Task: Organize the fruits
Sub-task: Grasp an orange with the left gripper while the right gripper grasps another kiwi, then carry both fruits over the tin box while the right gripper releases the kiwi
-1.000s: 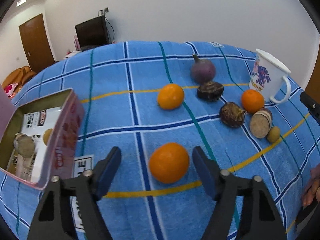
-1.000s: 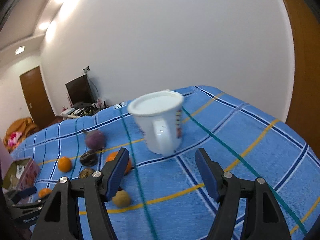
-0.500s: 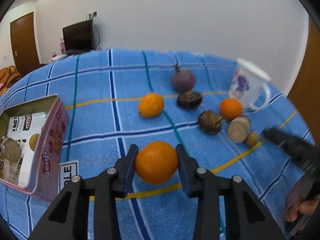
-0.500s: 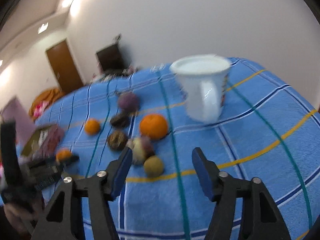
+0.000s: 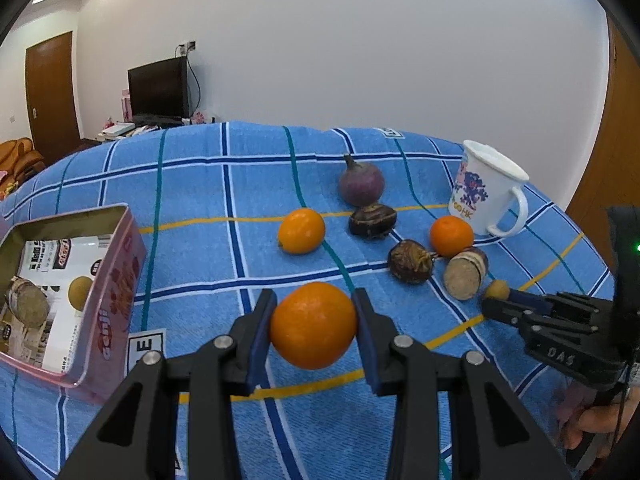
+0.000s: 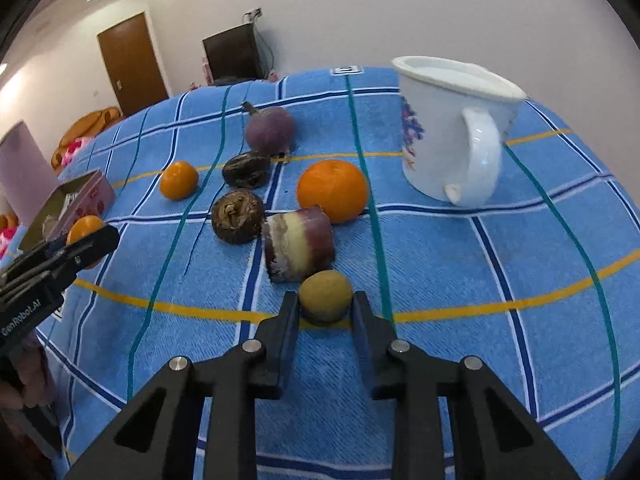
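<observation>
blue cloth with navy, teal, yellow checks — orange fruit near, pink tin left, white mug far right.

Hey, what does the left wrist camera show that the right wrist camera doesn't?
Only the left wrist view shows inside the pink tin: a round fruit and a cut piece. Only the right wrist view shows the right claw shut on the small tan fruit. Both show the left claw gripping an orange, the mug and the blue cloth.
</observation>
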Demonstrator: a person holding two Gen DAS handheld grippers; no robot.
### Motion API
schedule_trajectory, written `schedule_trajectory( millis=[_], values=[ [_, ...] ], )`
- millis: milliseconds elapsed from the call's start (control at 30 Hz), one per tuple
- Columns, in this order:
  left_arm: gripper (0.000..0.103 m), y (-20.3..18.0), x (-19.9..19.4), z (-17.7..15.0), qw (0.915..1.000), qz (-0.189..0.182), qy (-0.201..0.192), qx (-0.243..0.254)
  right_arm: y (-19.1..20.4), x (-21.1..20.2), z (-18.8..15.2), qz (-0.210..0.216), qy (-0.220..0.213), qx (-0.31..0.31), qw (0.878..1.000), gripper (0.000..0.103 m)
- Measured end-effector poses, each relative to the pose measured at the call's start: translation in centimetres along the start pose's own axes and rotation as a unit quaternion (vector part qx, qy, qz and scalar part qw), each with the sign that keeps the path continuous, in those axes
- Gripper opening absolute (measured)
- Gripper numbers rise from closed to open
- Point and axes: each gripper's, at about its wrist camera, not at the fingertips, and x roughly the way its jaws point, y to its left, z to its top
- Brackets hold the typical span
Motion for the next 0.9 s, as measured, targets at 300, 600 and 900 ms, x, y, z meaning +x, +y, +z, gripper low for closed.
schedule_trajectory(
  millis=[300,600,900],
  values=[
    [0.040,0.4,-1.7,0.7,0.9986,0.030,-0.040,0.017,1.1,-5.0,0.5,0.013,-0.085,0.028,0.996,0.028],
    [0.040,4.8,-4.0,1.8,0.9924,0.081,-0.090,0.023,8.2,-5.3,1.4,0.035,-0.141,0.009,0.989,0.028],
    [0.040,10.3,-4.7,2.1,0.9845,0.139,-0.107,0.003,15.4,-3.1,2.7,0.060,-0.149,-0.035,0.986,0.029]
  ],
)
